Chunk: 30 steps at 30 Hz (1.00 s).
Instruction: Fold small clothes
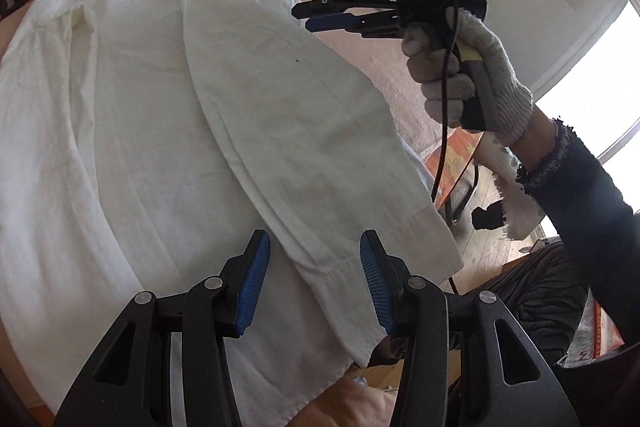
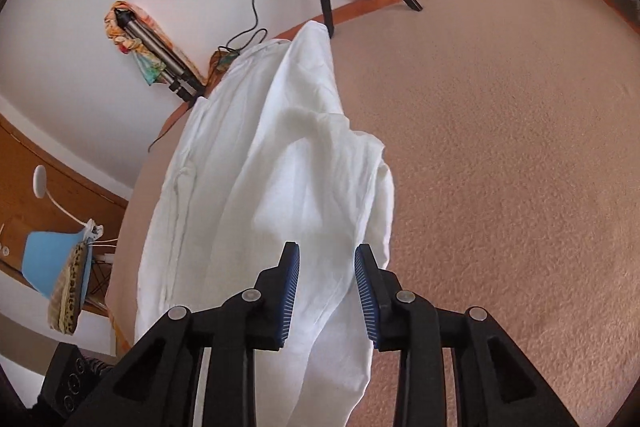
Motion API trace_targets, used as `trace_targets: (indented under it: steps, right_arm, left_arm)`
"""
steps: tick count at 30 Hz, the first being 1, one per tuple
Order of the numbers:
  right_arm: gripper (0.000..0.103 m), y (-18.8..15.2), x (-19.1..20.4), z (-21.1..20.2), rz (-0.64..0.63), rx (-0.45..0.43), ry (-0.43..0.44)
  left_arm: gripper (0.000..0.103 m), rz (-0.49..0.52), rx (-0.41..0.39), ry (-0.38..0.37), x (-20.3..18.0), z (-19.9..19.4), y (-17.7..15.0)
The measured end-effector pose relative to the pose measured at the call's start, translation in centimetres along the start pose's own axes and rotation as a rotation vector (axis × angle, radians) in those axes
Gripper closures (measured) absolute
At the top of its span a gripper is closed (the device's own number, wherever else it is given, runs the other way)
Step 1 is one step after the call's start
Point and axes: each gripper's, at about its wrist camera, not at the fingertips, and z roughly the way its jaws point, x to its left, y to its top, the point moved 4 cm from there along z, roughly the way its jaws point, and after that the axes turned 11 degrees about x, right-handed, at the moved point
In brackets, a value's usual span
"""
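I see the white shirt [image 1: 168,131] spread on the pink carpet [image 2: 500,155]. My left claw [image 1: 314,283] hangs apart over its folded sleeve cuff, gripping nothing. My right claw [image 2: 327,291] hovers apart above the shirt's bunched edge, empty.
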Motion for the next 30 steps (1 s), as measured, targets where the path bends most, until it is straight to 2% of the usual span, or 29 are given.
trace_targets:
  steps: [2,5,8,9,11,15,18,20,21,22,23,25,28,30]
  right_arm:
    - [0.068,0.3,-0.4,0.7,0.016,0.007,-0.002]
    - [0.071,0.8,-0.8,1.0,0.019,-0.006,0.000]
    - [0.102,1.0,-0.4,1.2,-0.008,0.006,-0.006]
    - [0.103,1.0,-0.2,0.9,-0.021,0.002,-0.018]
    - [0.103,1.6,0.3,-0.1,-0.069,-0.006,-0.101]
    - [0.103,3.5,0.3,-2.0,-0.116,-0.015,-0.194]
    - [0.103,4.1,0.1,-1.4,-0.154,0.008,-0.287]
    - [0.102,4.0,-0.2,-0.6,-0.153,0.028,-0.317]
    - [0.096,3.8,-0.4,-0.5,-0.148,0.026,-0.322]
    - [0.094,3.6,-0.7,-0.6,-0.134,0.021,-0.318]
    - [0.083,3.3,-0.8,-0.9,-0.125,0.012,-0.313]
    - [0.080,2.5,-1.0,-1.7,-0.116,-0.001,-0.321]
    - [0.078,0.1,-0.8,-3.8,-0.099,-0.024,-0.271]
    - [0.073,-2.0,-0.4,-5.0,-0.105,-0.037,-0.246]
  left_arm:
    - [0.058,0.005,0.005,-0.006,0.0,0.0,0.0]
    - [0.058,0.024,0.006,0.001,-0.3,0.1,-0.1]
    - [0.058,0.050,0.003,0.017,-0.5,0.0,-0.3]
    - [0.058,0.051,0.004,0.018,-0.7,0.2,-0.4]
    - [0.058,0.051,0.008,0.012,-0.7,0.2,-0.5]
    - [0.058,0.058,0.009,0.015,-1.2,0.4,-1.0]
    - [0.058,0.070,0.012,0.026,-1.4,0.6,-0.9]
    - [0.058,0.079,0.016,0.029,-1.6,0.7,-0.9]
    - [0.058,0.083,0.017,0.030,-1.8,0.8,-0.9]
    - [0.058,0.089,0.017,0.035,-2.0,0.9,-0.9]
    - [0.058,0.101,0.018,0.046,-2.3,1.0,-0.9]
    - [0.058,0.107,0.018,0.050,-2.3,0.7,-1.0]
    - [0.058,0.114,-0.016,0.059,-2.4,-0.3,-1.0]
    - [0.058,0.134,-0.048,0.073,-3.0,-1.2,-1.0]
